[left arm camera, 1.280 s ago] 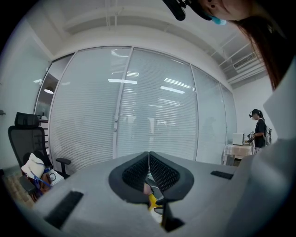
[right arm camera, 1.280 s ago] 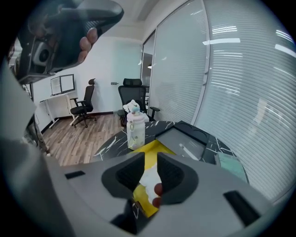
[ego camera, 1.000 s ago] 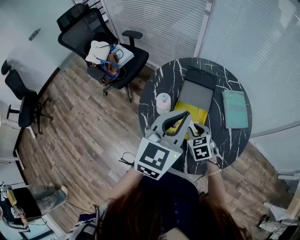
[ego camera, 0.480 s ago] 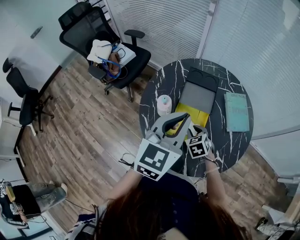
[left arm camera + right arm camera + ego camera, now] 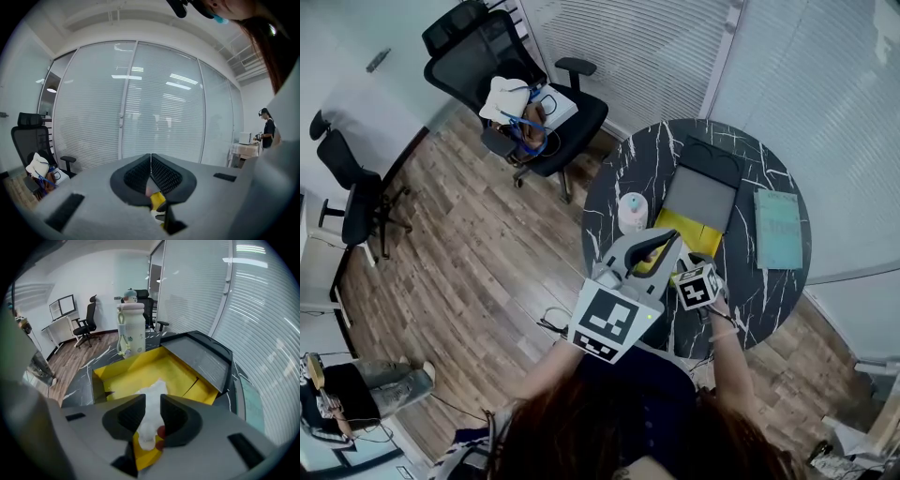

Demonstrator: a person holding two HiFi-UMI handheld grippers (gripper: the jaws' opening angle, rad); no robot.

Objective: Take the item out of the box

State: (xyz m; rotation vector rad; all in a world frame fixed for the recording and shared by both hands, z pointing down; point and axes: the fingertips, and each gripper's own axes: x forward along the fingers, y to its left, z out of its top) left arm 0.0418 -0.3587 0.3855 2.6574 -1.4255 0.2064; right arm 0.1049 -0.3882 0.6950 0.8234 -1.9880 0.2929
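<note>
An open yellow box (image 5: 117,369) lies on the round black marble table (image 5: 769,281), its grey lid (image 5: 201,357) folded back. A crumpled white item (image 5: 152,392) rests in the box and runs up between the jaws of my right gripper (image 5: 151,411), which is shut on it at the box's near edge. In the head view this gripper's marker cube (image 5: 698,287) sits just in front of the yellow box (image 5: 689,234). My left gripper (image 5: 150,161) is shut with nothing in it and held above the table's near left side, aimed at the window blinds.
A white bottle (image 5: 631,211) stands left of the box. A teal book (image 5: 778,228) lies on the table's right side. A black office chair (image 5: 520,103) with clothes on it stands on the wood floor at the back left.
My right gripper has crept a little forward toward the box. The left gripper keeps its place above the table's edge.
</note>
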